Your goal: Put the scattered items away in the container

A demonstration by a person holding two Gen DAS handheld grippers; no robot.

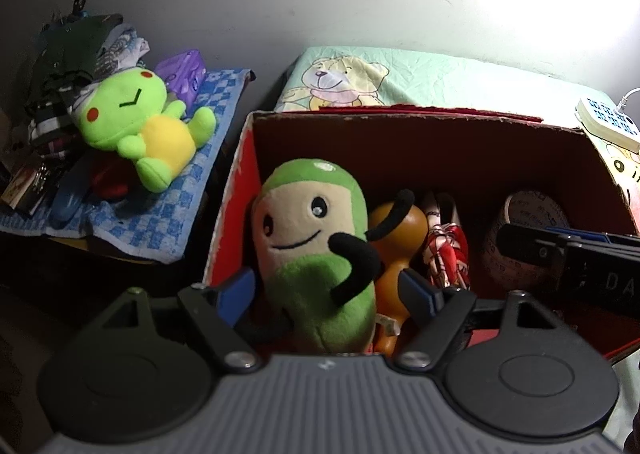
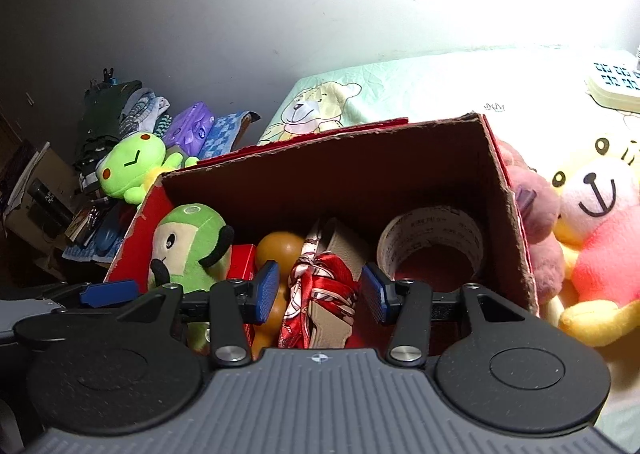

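Observation:
A red cardboard box (image 1: 240, 182) (image 2: 516, 214) sits on the bed. Inside stand a green-and-beige plush (image 1: 316, 254) (image 2: 188, 246), an orange gourd-shaped toy (image 1: 396, 230) (image 2: 280, 250), a red patterned scarf bundle (image 1: 446, 250) (image 2: 320, 290) and a tape roll (image 1: 532, 222) (image 2: 432, 238). My left gripper (image 1: 326, 294) is open, its blue pads either side of the plush, not touching it. My right gripper (image 2: 320, 290) is open over the scarf bundle. A bright green frog plush (image 1: 140, 122) (image 2: 132, 164) lies outside on a blue checked cloth.
A pink-and-yellow bear plush (image 2: 600, 230) and a pink plush (image 2: 536, 214) lie right of the box. A power strip (image 1: 608, 122) (image 2: 616, 82) is on the bedsheet (image 1: 440, 78). Clothes and a purple pack (image 1: 182, 72) pile up at the left.

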